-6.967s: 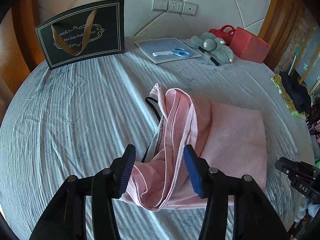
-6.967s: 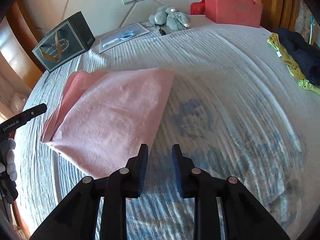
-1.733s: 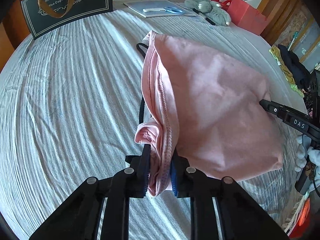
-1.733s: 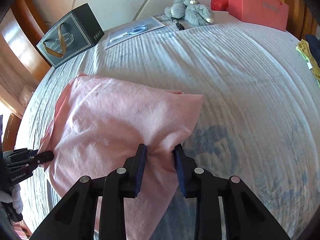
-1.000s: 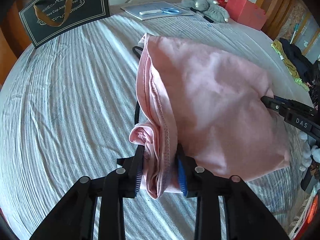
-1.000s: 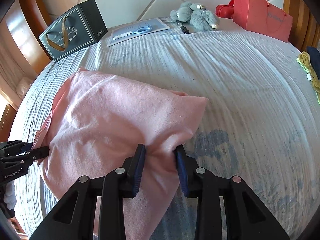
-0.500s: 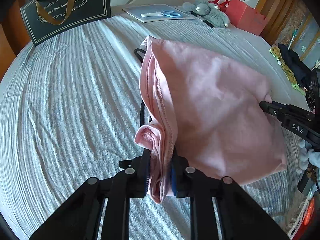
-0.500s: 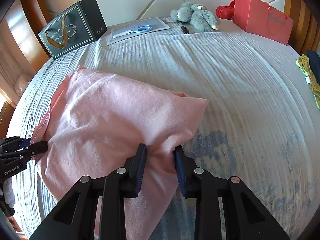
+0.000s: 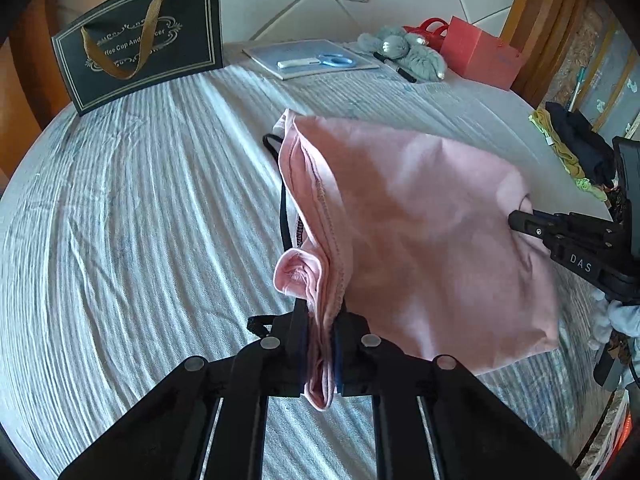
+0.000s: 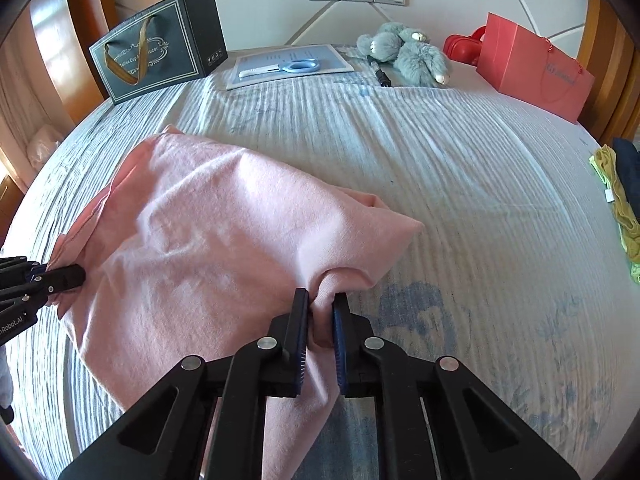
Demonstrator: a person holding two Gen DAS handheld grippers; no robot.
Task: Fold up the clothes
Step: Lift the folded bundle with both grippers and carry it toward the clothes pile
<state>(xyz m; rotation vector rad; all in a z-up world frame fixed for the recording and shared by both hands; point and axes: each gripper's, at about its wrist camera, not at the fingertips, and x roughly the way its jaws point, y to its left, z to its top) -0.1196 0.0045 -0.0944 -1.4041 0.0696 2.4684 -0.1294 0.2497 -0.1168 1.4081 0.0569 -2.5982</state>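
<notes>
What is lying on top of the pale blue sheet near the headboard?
On the pale blue sheet lie blue-handled scissors, blades pointing left in the right wrist view. Printed lines show on the sheet; those under the scissors are covered. Nothing else rests on it.

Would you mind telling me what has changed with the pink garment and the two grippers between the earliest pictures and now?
Both grippers were open and empty then. Now the left gripper is shut on the hemmed edge of the pink garment, and the right gripper, jaws closing, pinches the opposite edge. The garment has been raised, sagging between them. The black gift bag, scissors, plush toy and red bag stayed put.
</notes>
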